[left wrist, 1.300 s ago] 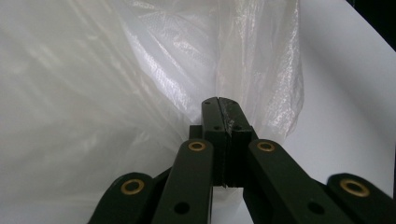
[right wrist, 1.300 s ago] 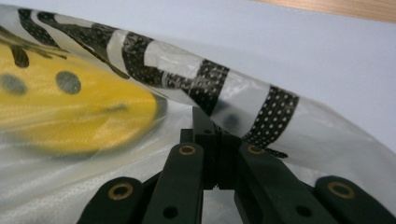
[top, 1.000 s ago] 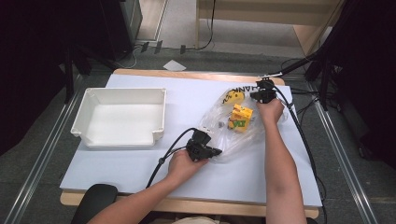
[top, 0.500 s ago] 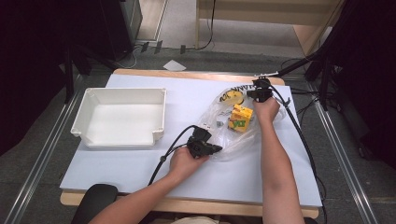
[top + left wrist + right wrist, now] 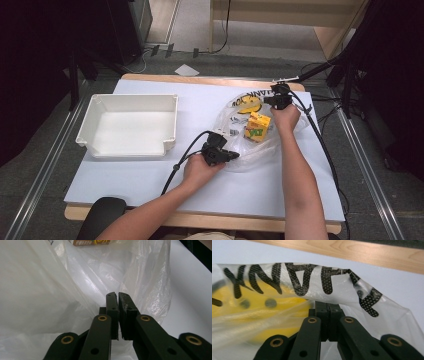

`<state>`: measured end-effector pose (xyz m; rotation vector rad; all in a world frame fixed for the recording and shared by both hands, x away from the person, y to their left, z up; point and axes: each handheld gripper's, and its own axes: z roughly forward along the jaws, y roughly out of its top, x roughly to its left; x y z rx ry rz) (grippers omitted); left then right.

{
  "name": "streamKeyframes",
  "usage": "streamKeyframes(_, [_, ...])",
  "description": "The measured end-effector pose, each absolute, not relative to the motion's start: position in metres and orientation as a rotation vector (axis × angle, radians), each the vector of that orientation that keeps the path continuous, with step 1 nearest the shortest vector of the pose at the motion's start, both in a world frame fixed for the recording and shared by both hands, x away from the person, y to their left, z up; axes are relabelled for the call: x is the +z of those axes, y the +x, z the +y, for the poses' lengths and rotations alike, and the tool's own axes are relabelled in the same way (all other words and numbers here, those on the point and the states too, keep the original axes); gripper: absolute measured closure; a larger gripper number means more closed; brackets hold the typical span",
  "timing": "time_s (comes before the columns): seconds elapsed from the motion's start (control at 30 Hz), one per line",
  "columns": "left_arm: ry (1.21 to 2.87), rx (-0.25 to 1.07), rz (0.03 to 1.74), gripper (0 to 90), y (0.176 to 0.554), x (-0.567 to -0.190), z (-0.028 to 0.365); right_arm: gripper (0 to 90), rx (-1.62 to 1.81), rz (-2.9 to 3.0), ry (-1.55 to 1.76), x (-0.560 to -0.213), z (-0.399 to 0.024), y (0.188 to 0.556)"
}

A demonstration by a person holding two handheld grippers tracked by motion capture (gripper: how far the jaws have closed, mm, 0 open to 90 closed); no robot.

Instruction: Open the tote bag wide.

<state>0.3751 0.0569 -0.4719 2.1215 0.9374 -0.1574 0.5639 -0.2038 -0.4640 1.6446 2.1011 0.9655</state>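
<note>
While the clear plastic bag (image 5: 260, 135) lies on the right half of the pale table (image 5: 150, 180), both grippers are at its edges. The left gripper (image 5: 231, 156) is at the near left side of the bag, low over the table, and the person's left hand (image 5: 200, 170) holds it from behind. In the left gripper view its two black jaws stand with a thin gap between them; they have just been opening a little. The bag film (image 5: 62, 290) rises right in front of the tips, and I cannot tell if any of the film is between the pads. The right gripper (image 5: 276, 99) is at the far right end of the bag, near the table's far edge, with the right hand (image 5: 285, 116) behind it. In the right gripper view its jaws are pressed together on the bag's printed rim, just under the black dotted letters (image 5: 294, 277), so it is pinching the bag there. Inside the bag there is a small yellow and orange carton (image 5: 257, 127), about in the middle between the two grippers, and a yellow printed mark (image 5: 250, 106) shows on the film beyond it. A white plastic tray (image 5: 95, 125) stands on the left part of the table, well apart from the bag. A black cable (image 5: 185, 150) runs from the left gripper toward the near edge of the table.
</note>
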Motion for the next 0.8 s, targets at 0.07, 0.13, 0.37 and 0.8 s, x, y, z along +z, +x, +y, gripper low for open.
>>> streamKeyframes(0.07, [2.115, -0.166, 0.931, 85.5, 0.376, -0.47, 0.058, 90.0, 0.975, 2.101, 1.645, -0.461, -0.204, 0.563])
streamKeyframes(0.13, [2.095, -0.159, 0.928, 82.3, 0.376, -0.463, 0.06, 90.0, 0.983, 2.113, 1.629, -0.453, -0.206, 0.557])
streamKeyframes(0.37, [2.079, -0.153, 0.905, 74.2, 0.38, -0.448, 0.063, 90.0, 1.02, 2.14, 1.559, -0.43, -0.209, 0.54])
streamKeyframes(0.8, [2.103, -0.126, 0.852, 72.0, 0.395, -0.413, 0.072, 84.6, 1.105, 2.194, 1.471, -0.405, -0.221, 0.497])
